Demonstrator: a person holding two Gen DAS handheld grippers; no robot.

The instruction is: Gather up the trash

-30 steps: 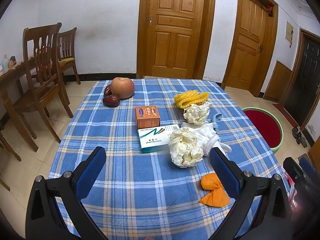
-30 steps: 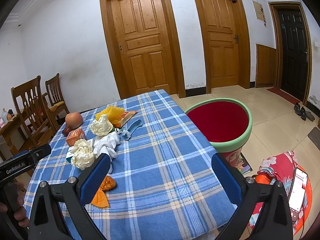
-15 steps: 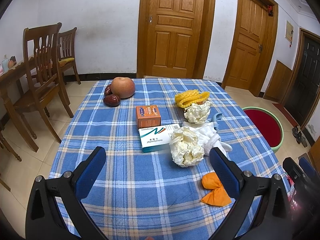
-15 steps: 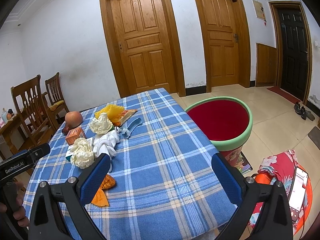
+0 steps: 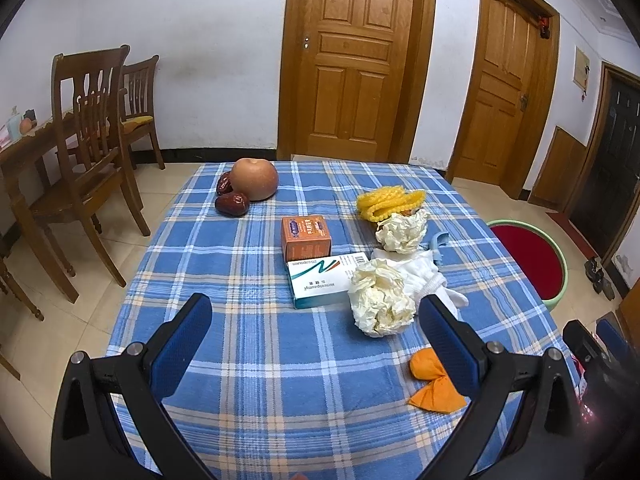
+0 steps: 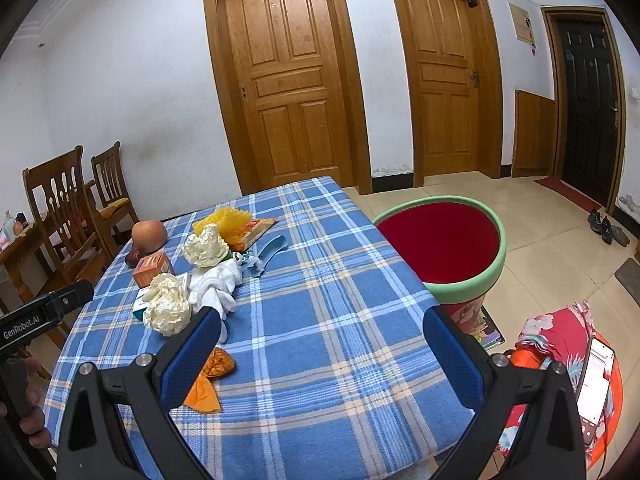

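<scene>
Left wrist view, bin (image 5: 558,280) partly cut off

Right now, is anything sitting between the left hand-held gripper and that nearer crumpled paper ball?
Nothing visible blocks it. The left hand-held gripper is open above bare tablecloth, and the nearer crumpled paper ball lies just ahead by its right finger. The white medicine box touches the ball's left side.

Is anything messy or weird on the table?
Yes. Two crumpled paper balls, an orange wrapper and a bunched white cloth lie scattered on the checked tablecloth, beside neat boxes and an apple. The red bin beside the table looks empty. Both grippers are open, holding nothing.
</scene>
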